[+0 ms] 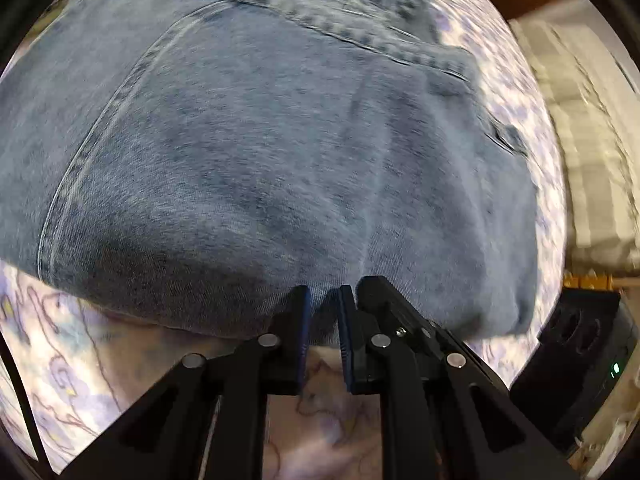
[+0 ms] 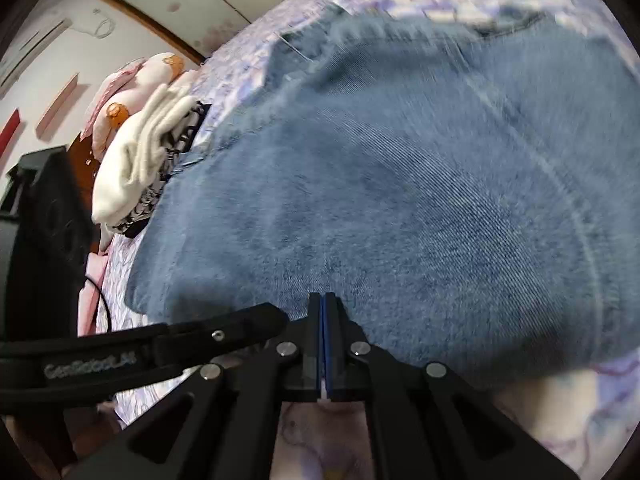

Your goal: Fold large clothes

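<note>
Left wrist view shows the left tool (image 1: 323, 300) pinching the near edge of the faded blue denim garment (image 1: 260, 152) lying on the lilac-patterned bed sheet (image 1: 60, 360), the right tool (image 2: 323, 304) closed at that edge, more folding seemingly left.

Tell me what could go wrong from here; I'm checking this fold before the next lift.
1. The left gripper pinches only a small bunch at the near edge of the jeans, so the denim may slip out when lifted.
2. The right gripper is fully shut at the edge; whether it caught any cloth cannot be told, so that side might stay behind.
3. Dragging the jeans could nudge the folded white clothes lying beside them.
</note>
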`<state>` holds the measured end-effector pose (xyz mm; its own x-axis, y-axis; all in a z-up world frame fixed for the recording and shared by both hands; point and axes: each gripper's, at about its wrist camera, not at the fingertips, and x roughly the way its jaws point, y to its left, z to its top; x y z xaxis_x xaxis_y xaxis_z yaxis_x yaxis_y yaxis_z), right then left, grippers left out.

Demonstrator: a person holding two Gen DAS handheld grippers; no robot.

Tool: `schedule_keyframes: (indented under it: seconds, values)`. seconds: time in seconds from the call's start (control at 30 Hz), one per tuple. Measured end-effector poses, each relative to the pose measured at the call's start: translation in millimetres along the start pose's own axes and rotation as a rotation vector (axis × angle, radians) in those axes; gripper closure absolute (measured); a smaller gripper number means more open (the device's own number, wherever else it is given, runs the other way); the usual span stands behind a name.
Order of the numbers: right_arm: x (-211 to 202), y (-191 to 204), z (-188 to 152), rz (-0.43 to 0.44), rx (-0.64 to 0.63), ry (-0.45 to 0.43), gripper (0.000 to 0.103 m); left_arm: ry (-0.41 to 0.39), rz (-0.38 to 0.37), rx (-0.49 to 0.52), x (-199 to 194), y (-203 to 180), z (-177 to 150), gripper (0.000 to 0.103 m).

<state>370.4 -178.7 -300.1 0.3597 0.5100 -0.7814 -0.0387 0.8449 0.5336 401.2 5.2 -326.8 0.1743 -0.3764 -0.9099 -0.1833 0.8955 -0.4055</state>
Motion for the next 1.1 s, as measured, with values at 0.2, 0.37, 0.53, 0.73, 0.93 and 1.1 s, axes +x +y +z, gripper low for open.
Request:
schedule_keyframes:
  seconds: [0.2, 0.37, 0.53, 0.73, 0.93, 1.1]
  values:
    - [5, 0, 6, 0.002, -0.102, 0.007, 0.103, -0.107, 0.074, -0.177, 5, 17, 5, 0.102]
    - [-10, -10, 11, -0.037, -0.170, -0.011, 0.103, -0.127, 0.084, -0.198, 7, 17, -1, 0.102]
    - [-34, -43, 17, -0.103, -0.161, -0.036, 0.103, -0.146, 0.097, -0.185, -1, 9, -3, 0.102]
    - [-64, -80, 23, -0.181, -0.134, -0.028, 0.103, -0.224, 0.201, -0.214, -31, 41, 0, 0.102]
    - [-84, -107, 22, -0.305, -0.141, -0.025, 0.103, -0.263, 0.326, -0.188, -51, 63, 14, 0.102]
    - [-99, -127, 23, -0.347, -0.142, -0.031, 0.103, -0.260, 0.412, -0.264, -58, 106, 24, 0.102]
